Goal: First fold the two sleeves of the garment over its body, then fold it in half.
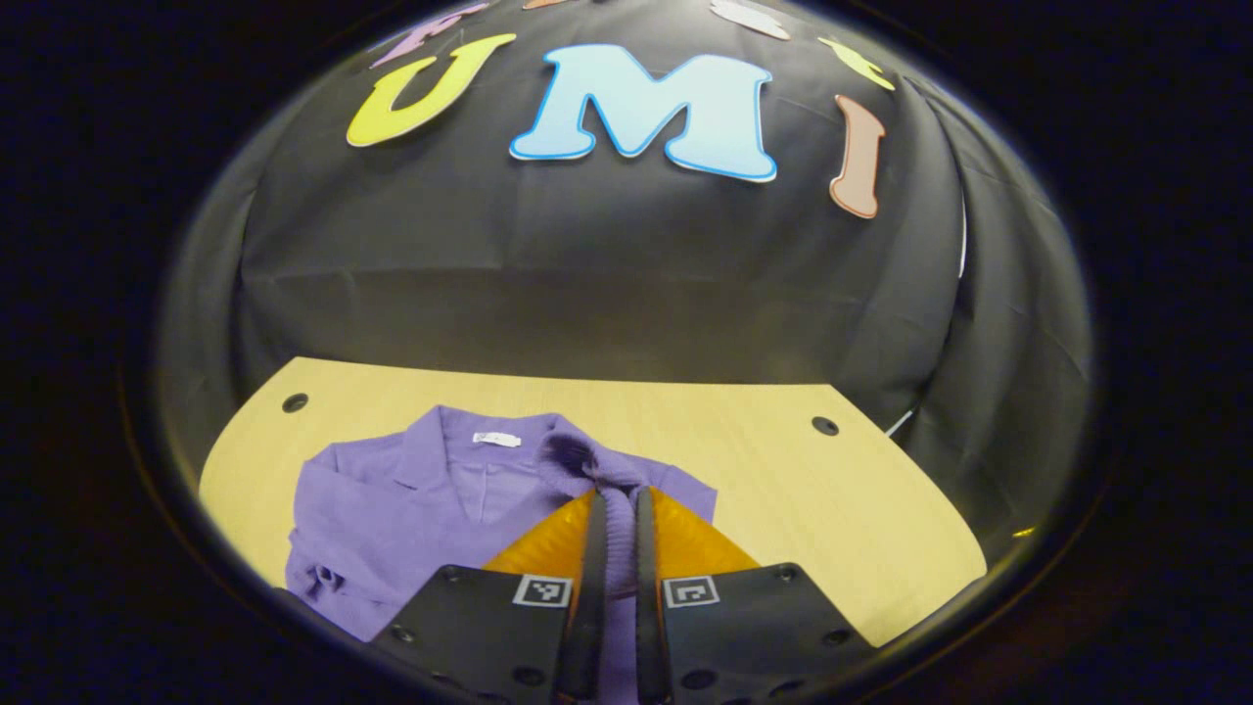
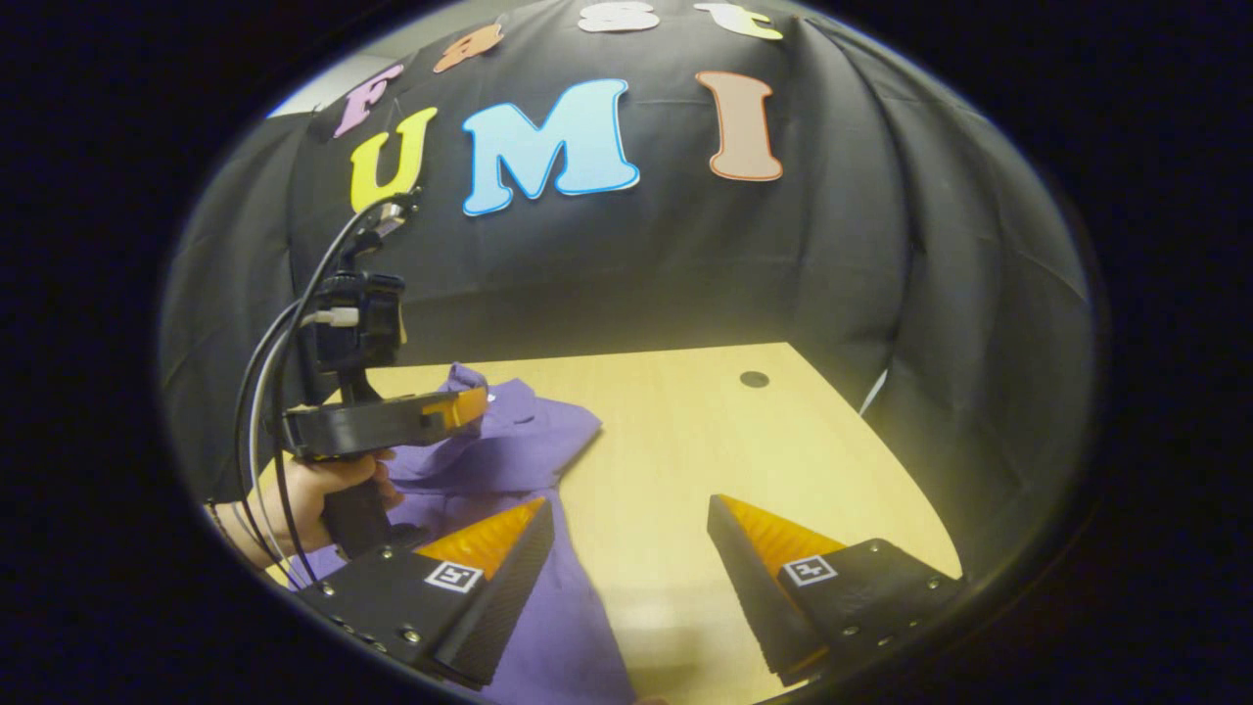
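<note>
Purple knit garment point(image 1: 421, 509) lies flat on the wooden table point(image 1: 832, 490), soft and limp. Left gripper point(image 1: 617, 509) pinches a ribbed sleeve point(image 1: 615, 534) ahead; right gripper point(image 2: 626, 534) gapes, hem just left. Grasp edges.

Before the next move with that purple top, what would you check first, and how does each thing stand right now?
1. Left gripper has hold of cloth: ok. Its fingers are closed on a ribbed strip of the purple garment, probably a sleeve.
2. Right gripper free to work: ok. Its jaws stand wide apart above the garment's edge, holding nothing.
3. Room on the table to lay the cloth down: ok, bare wood lies beside the garment.
4. Garment body lying flat: not ok, it looks rumpled near the collar.
5. Other sleeve already folded: cannot tell.
6. The person's hand firm on the left gripper's handle: ok.
</note>
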`<state>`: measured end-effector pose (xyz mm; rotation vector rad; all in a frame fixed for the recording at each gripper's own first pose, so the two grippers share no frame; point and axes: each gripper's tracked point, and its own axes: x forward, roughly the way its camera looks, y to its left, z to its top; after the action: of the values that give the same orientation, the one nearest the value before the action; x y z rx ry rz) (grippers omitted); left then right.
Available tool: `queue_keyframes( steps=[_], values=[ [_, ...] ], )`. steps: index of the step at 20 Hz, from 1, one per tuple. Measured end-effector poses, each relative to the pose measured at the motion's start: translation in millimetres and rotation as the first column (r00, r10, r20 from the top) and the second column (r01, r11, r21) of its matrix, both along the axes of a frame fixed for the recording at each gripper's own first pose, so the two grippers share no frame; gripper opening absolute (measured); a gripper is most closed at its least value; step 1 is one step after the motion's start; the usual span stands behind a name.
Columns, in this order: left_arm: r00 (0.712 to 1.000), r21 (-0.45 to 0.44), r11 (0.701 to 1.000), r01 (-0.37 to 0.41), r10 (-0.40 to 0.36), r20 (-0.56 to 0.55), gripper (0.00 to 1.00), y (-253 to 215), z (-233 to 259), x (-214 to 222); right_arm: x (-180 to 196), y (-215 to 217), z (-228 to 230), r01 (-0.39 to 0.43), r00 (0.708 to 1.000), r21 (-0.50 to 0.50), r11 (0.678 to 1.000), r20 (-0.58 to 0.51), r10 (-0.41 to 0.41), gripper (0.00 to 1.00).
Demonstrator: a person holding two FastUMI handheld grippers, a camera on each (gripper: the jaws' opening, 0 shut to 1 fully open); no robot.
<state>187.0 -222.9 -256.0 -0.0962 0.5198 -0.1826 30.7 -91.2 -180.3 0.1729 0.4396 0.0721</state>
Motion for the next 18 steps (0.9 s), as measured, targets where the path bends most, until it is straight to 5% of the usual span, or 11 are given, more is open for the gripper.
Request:
queue_keyframes(
  steps=[1,2,4,6,7,18],
  values=[
    [1.0,-0.007,1.0,0.009,-0.009,-0.001,0.21,0,3,-4,-1,1,-2,0.006,1.0,-0.005,1.0,-0.003,-0.006,0.95],
    [1.0,-0.014,1.0,0.016,-0.017,-0.004,0.42,2,6,-9,-4,1,-2,0.011,1.0,-0.014,1.0,-0.003,-0.012,0.95],
    [1.0,-0.026,0.999,0.028,-0.027,0.009,0.51,8,13,-17,-8,6,0,0.014,1.0,-0.03,0.999,0.003,-0.014,0.95],
    [1.0,-0.023,0.999,0.022,-0.022,0.023,0.82,19,20,-27,-13,13,0,0.016,1.0,-0.042,0.999,0.003,-0.016,0.95],
    [0.999,-0.02,1.0,0.014,-0.014,0.029,0.88,27,21,-33,-17,15,0,0.02,1.0,-0.041,0.999,0.002,-0.02,0.95],
    [1.0,0.037,0.999,-0.022,0.021,0.023,0.98,136,25,-133,-63,48,-38,0.059,0.997,-0.041,0.997,-0.057,-0.061,0.95]
  ],
)
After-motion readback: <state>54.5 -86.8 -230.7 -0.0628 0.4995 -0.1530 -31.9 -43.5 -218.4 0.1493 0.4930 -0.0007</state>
